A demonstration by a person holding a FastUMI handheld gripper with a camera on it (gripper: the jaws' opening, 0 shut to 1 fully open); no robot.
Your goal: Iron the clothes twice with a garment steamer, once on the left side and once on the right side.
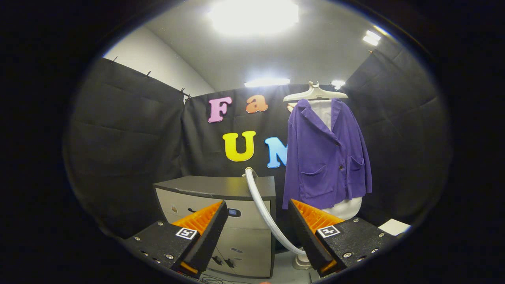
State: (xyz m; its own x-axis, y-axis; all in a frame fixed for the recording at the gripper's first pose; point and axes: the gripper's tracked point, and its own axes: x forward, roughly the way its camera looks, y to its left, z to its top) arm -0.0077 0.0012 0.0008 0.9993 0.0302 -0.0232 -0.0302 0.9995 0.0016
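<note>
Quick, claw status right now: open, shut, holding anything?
Claw: open, holding nothing; the white ribbed steamer hose runs through the gap between its fingers, untouched.

A pale hose [262, 205] rises from behind the dark-topped cabinet [221, 187] standing on the floor [282, 272].

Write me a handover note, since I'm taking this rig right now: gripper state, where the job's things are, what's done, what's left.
Hand-held gripper: open, holding nothing, fingers spread wide.
Purple jacket: hangs on a white hanger over a white garment, beyond the fingers, above the right one.
White hose: rises between the fingers to the back edge of the grey cabinet; the steamer head itself I cannot make out.
Done: nothing that shows; no steamer is in the gripper.
Left: probably everything. Find and grasp the steamer head, then make one pass down the jacket's left side and one down its right.
</note>
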